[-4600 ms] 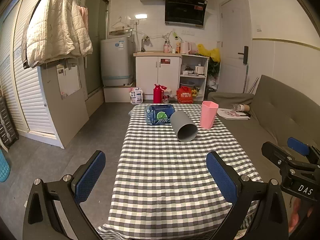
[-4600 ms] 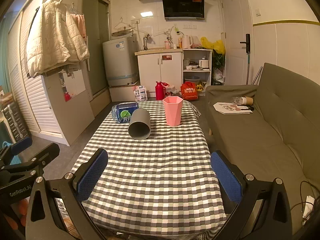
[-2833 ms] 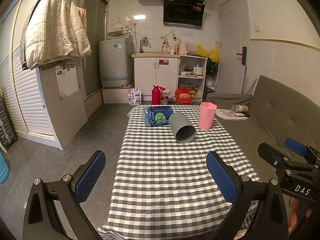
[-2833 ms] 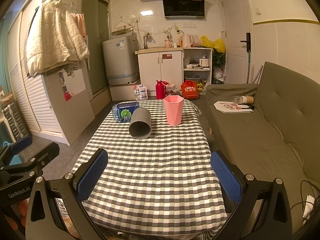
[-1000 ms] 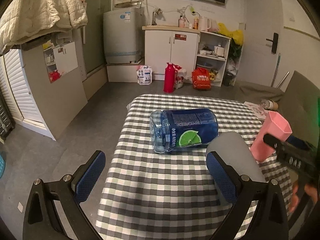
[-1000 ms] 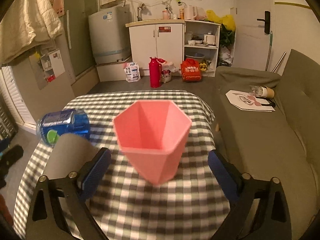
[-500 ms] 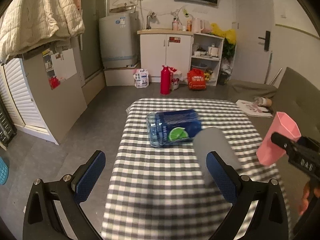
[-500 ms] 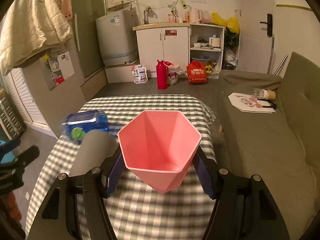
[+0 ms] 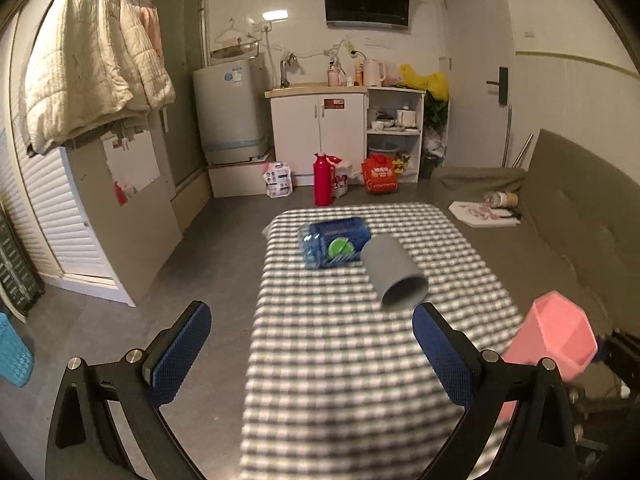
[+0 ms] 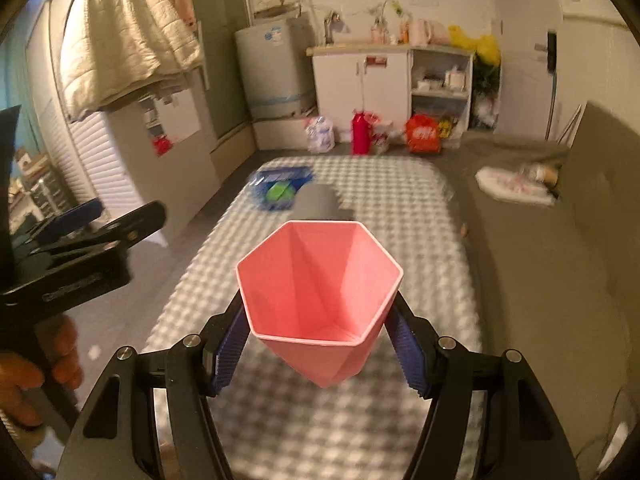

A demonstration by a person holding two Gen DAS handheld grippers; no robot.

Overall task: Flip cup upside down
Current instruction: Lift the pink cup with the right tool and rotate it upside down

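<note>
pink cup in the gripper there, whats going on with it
The right gripper is shut on the pink cup and holds it in the air above the checked table, mouth tilted toward the camera, not yet turned upside down. The left gripper is open and holds nothing. On the table, a grey cup lies on its side beside a blue bottle pack.
</note>
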